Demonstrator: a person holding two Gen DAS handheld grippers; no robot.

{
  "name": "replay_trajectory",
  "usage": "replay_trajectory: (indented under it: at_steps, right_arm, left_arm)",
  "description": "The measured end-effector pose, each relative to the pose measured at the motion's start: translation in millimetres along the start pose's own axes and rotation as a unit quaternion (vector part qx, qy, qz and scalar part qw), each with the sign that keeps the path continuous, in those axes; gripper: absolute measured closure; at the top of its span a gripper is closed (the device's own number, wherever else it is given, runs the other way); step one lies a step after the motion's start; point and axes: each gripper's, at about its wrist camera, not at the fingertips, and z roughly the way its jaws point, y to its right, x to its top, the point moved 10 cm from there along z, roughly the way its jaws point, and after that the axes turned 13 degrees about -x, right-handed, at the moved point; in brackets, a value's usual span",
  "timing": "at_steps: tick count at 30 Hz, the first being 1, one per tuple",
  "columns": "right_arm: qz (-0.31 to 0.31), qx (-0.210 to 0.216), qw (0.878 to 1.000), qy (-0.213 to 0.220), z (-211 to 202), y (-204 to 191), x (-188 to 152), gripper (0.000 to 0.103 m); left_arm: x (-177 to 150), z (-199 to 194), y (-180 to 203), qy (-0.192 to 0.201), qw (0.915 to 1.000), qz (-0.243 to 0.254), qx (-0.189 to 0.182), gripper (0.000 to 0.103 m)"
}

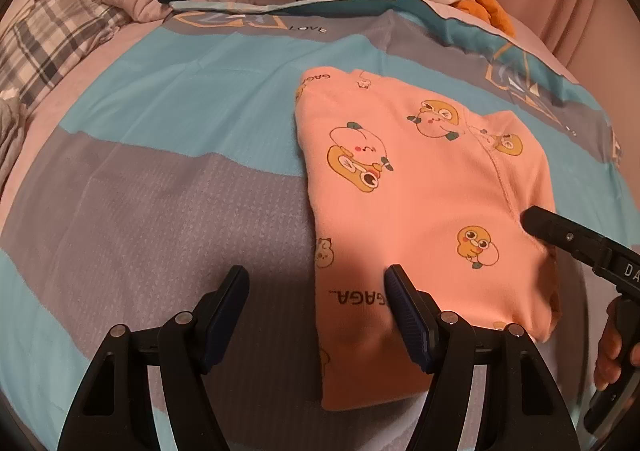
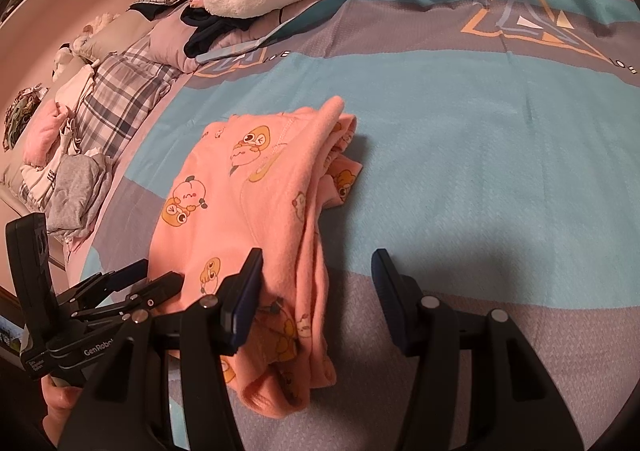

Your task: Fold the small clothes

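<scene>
1. The pink garment (image 1: 424,203) lies already folded into a compact rectangle on the bed's blue-and-grey blanket (image 1: 160,155), right of centre in the left wrist view and lower centre-left in the right wrist view.
2. The step in hand looks like a final tidy or one more fold. To do it well, each side should take every layer at once, since the stacked edges at the garment's right side in the right wrist view (image 2: 320,251) sit loose and uneven (one flap pokes out toward the middle of that frame).
3. The left hand-held gripper (image 1: 316,283) has its jaws spread, pinching nothing; its right finger (image 1: 404,303) hangs over the garment's lower left edge, and contact cannot be told.
4. The right hand-held gripper (image 2: 318,265) is likewise spread and empty, straddling the garment's layered edge, its left finger (image 2: 248,291) above the cloth.
5. A pile of other clothes (image 2: 68,179) waits at the left of the right wrist view.
</scene>
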Motion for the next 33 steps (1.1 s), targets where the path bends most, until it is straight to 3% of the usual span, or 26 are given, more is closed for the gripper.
replay_trajectory:
  at_steps: [28,33]
  right_arm:
    - [-0.002,-0.006,1.0,-0.001,-7.6,1.7,-6.3,0.048]
    - [-0.001,-0.011,1.0,0.0,-13.4,4.6,-11.4,0.048]
  left_arm:
    - [-8.1,-6.3,-0.5,-0.003,0.9999,-0.007,0.007,0.033]
    - [-10.8,-8.8,-2.0,-0.005,0.9999,-0.013,0.009,0.027]
